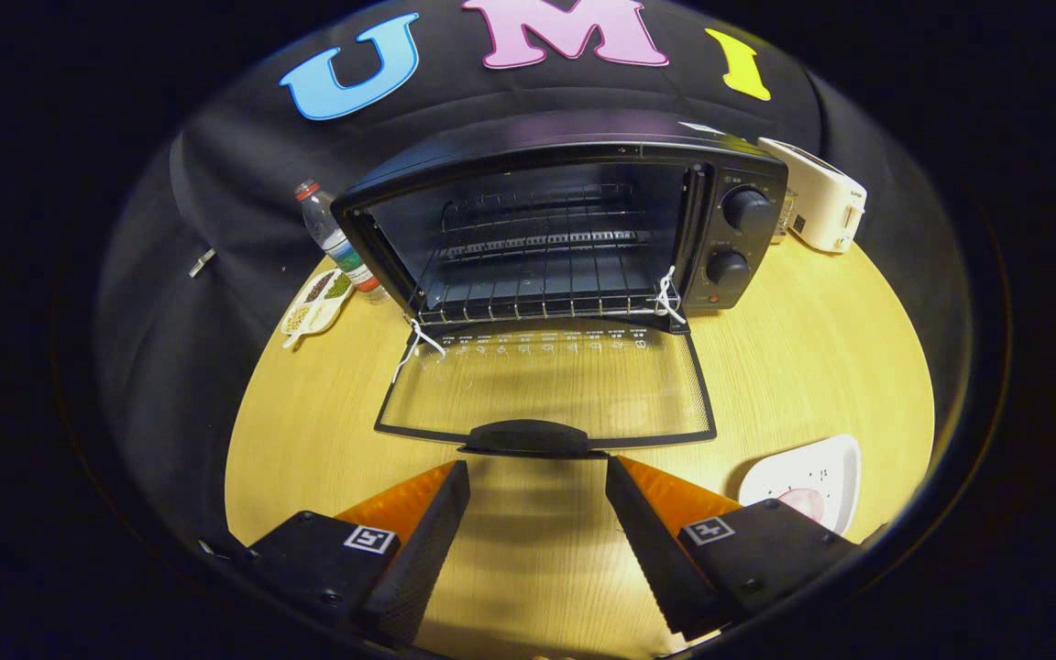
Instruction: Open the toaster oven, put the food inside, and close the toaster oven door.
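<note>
Straight ahead of your hand-held gripper (537, 513), the toaster oven (574, 220) stands open on the desk (812, 367), its glass door (546, 385) lying flat, handle just beyond the fingertips. Your fingers are spread wide, holding nothing. Swing carelessly toward the plate (808, 481) beside the right finger and you could knock that door. The food on the plate is partly hidden and hard to identify.

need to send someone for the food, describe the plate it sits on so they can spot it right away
Start at the black toaster oven on the round wooden table, its glass door folded down flat. The white plate lies on the knob side, nearer than the door handle, just beyond one of the open gripper's fingers. It is flat with something pinkish on it, unlike the boxy white toaster behind the oven.
</note>
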Available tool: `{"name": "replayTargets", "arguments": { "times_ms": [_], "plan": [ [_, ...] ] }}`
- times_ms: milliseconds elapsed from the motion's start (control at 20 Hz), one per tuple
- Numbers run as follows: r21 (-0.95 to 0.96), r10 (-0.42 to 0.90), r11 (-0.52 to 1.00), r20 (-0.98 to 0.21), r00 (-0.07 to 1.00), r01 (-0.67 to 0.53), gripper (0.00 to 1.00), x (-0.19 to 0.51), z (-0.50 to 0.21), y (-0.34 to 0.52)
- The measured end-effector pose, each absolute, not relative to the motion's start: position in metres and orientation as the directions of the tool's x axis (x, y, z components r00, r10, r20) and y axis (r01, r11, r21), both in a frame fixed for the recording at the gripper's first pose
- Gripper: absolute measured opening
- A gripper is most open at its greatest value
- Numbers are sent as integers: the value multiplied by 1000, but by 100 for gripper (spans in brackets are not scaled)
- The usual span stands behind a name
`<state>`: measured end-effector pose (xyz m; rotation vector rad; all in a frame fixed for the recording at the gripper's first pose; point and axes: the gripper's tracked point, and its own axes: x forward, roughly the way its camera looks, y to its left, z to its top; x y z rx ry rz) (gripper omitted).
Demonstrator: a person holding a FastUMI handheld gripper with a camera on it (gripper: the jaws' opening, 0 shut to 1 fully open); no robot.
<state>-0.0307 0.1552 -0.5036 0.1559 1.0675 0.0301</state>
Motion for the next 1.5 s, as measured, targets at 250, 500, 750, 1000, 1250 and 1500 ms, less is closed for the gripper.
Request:
{"name": "replayTargets", "arguments": {
  "times_ms": [250,500,750,1000,1250,1500],
  "plan": [
    [151,128,989,-854,504,5,98,-31,-495,147],
    [117,89,993,-845,528,19,98,-41,-473,71],
    [2,-47,995,-863,504,97,98,-65,-473,-47],
    [-41,-78,994,-912,403,100,98,-100,-492,-106],
    [35,-6,991,-951,310,127,95,-111,-524,-132],
    [49,13,989,-971,240,143,76,-116,-543,-148]
  ]
}}
